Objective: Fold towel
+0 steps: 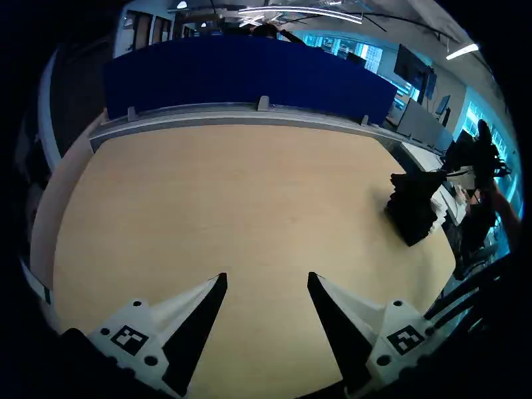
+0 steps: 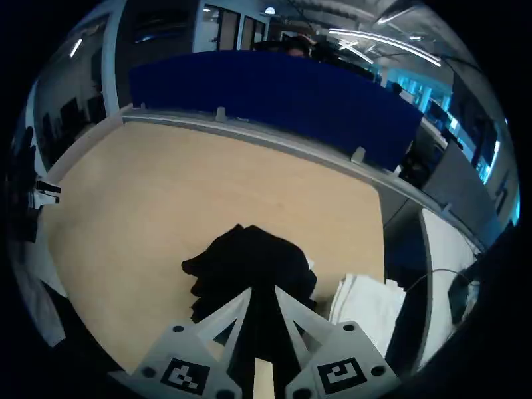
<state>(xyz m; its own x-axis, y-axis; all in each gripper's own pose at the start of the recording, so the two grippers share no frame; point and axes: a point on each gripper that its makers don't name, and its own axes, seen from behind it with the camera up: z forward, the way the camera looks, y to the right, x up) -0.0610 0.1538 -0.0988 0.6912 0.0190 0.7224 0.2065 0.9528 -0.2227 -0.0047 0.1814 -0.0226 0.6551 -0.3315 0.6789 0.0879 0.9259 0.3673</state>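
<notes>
A heap of black towels (image 2: 249, 263) lies near the desk's right end; in the left gripper view it is the dark stack (image 1: 411, 211) far to the right. My right gripper (image 2: 263, 290) reaches into the heap from above, its fingers drawn close together with black cloth pinched between them. A person's hand (image 1: 493, 194) holds that gripper over the stack. My left gripper (image 1: 266, 276) hovers open above bare wood, holding nothing, well to the left of the towels.
The wooden desk (image 1: 233, 193) is backed by a blue partition (image 1: 246, 73) on a grey rail. A stack of white towels (image 2: 366, 306) sits right beside the black heap at the desk's edge. Office desks and monitors stand beyond.
</notes>
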